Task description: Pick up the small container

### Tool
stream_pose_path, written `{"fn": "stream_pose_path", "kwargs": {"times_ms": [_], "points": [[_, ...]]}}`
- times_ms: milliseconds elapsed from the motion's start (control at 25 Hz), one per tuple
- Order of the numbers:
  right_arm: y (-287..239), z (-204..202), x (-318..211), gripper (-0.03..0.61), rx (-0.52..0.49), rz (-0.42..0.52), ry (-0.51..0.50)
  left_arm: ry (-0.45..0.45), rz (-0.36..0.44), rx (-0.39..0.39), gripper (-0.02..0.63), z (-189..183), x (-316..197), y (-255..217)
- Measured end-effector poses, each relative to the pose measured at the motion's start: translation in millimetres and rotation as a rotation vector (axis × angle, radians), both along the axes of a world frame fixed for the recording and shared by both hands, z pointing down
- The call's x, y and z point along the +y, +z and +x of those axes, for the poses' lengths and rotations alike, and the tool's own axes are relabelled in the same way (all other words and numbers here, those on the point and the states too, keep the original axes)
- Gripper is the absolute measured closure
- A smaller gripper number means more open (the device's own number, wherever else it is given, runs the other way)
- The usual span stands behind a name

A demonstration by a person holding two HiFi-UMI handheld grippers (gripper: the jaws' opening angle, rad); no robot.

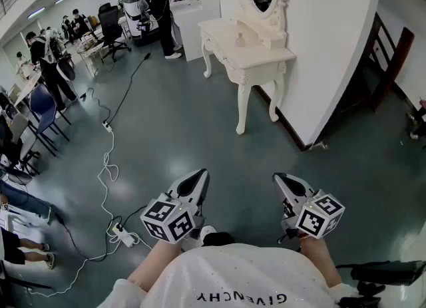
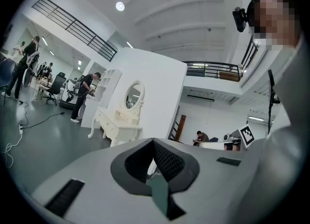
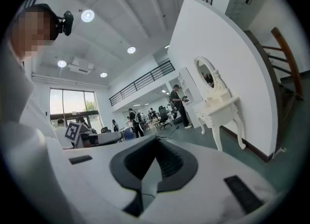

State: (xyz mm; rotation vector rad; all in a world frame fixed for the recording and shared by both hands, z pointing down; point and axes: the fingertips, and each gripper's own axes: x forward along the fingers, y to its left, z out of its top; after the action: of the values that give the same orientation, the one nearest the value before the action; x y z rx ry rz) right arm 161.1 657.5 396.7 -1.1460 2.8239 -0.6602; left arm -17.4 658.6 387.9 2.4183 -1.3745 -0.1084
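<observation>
A small cream container [image 1: 240,39] stands on a white dressing table [image 1: 256,60] with an oval mirror, across the grey floor from me. Both grippers hang low near the person's body, far short of the table. The left gripper [image 1: 202,175] is shut with nothing between its jaws, and so is the right gripper [image 1: 277,179]. In the left gripper view the shut left gripper [image 2: 153,142] points level toward the dressing table [image 2: 117,124]. In the right gripper view the right gripper [image 3: 156,140] is shut, with the dressing table [image 3: 216,109] to its right. The container is too small to make out in either gripper view.
A white partition wall [image 1: 333,47] backs the table, with a dark wooden frame [image 1: 386,50] to its right. A power strip [image 1: 123,234] and cables [image 1: 106,160] lie on the floor at left. A person [image 1: 160,10] stands beyond the table; chairs and other people line the left side.
</observation>
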Motion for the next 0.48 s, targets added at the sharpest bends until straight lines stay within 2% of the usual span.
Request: {"fn": "stream_pose_path", "kwargs": {"times_ms": [320, 480], "points": [[-1, 10, -11, 0.581, -0.009, -0.009, 0.011, -0.001, 0.003, -0.001, 0.621, 6, -12, -4], [18, 11, -17, 0.580, -0.032, -0.071, 0.026, 0.004, -0.014, 0.028, 0.621, 5, -13, 3]]}}
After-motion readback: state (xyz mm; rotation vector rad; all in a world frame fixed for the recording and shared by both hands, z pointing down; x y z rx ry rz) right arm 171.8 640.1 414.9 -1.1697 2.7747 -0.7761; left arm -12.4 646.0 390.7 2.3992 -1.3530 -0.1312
